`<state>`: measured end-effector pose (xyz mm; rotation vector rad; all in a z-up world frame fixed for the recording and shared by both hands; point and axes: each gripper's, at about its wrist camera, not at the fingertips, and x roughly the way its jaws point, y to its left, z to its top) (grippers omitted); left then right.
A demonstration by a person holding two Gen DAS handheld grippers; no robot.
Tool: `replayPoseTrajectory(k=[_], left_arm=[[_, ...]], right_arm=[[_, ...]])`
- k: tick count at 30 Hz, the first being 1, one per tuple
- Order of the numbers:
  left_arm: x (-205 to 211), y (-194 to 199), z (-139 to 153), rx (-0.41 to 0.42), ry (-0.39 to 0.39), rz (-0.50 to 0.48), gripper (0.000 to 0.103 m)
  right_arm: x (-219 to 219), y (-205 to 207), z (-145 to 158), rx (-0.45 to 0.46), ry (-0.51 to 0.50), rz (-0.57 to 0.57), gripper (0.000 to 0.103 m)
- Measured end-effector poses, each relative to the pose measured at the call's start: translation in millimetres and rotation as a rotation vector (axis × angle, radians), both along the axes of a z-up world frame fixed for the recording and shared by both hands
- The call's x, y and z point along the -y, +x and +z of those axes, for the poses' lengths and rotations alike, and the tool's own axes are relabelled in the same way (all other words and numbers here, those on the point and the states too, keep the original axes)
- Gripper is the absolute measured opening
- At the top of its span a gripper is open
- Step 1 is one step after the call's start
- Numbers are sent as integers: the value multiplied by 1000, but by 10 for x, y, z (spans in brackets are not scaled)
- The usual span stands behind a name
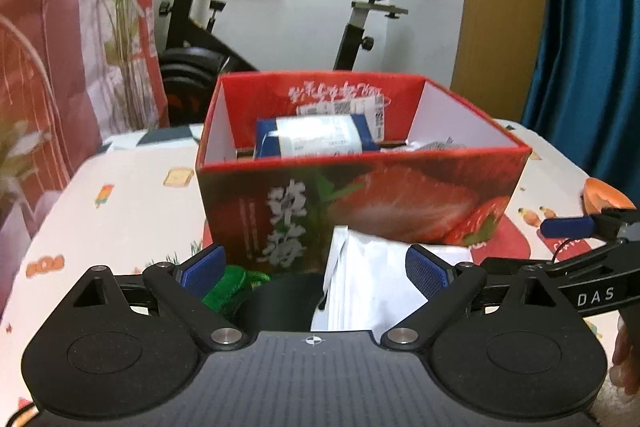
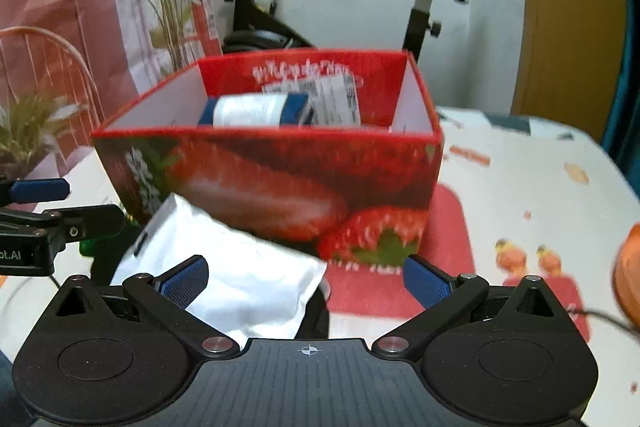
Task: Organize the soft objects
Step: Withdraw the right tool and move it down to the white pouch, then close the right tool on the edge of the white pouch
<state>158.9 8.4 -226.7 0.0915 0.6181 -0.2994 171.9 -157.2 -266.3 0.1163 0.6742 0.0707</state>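
A red strawberry-print box (image 1: pixel 360 199) (image 2: pixel 280 179) stands open on the table, with a blue-and-white packet (image 1: pixel 316 139) (image 2: pixel 256 111) and white labelled packs inside. A white soft pouch (image 1: pixel 360 287) (image 2: pixel 236 267) leans against the box's near wall on top of a black round object (image 1: pixel 280 303). A green fabric item (image 1: pixel 232 283) lies left of it. My left gripper (image 1: pixel 314 271) stands open just before the box, with the pouch and green item between its fingers but untouched. My right gripper (image 2: pixel 306 279) is open too, its left pad (image 2: pixel 186 281) over the pouch.
A patterned tablecloth (image 1: pixel 120 211) (image 2: pixel 540 195) covers the table. An orange object (image 1: pixel 604 193) (image 2: pixel 628 275) lies at the right. An exercise bike (image 1: pixel 280 27) stands behind the table, with plants and a pink bag at the left and a blue curtain (image 1: pixel 592 47) at the right.
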Motion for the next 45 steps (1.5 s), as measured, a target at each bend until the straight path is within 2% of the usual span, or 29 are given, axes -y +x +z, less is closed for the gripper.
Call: replayPoseTrajectory(k=[3, 9, 13, 17, 20, 22, 24, 30, 38, 45], left_arm=[[-20, 0, -74, -35, -18, 0, 98], [-1, -22, -172, -45, 13, 3, 95], [-11, 16, -225, -65, -3, 6, 90], [-7, 32, -269, -65, -4, 14, 80], [-6, 55, -299, -70, -14, 10, 68], [-7, 75, -328, -85, -31, 2, 50], [-16, 93, -370, -108, -53, -14, 43], [-36, 99, -442, -130, -81, -15, 42], [-146, 37, -401, -126, -113, -1, 42], [-201, 76, -364, -129, -140, -6, 43]], right_arm=[[16, -4, -119, -2, 7, -16, 103], [18, 31, -299, -45, 21, -39, 103], [-17, 36, -358, -49, -10, -30, 102], [-13, 33, -372, -40, 9, -13, 98], [-27, 44, -390, -45, 16, -1, 92], [-39, 46, -399, -48, 19, 11, 86], [-47, 48, -402, -49, 26, 23, 80], [-61, 52, -418, -57, 48, 47, 73], [-53, -6, -420, -57, 68, 52, 67], [-22, -4, -462, -59, 110, 64, 58]])
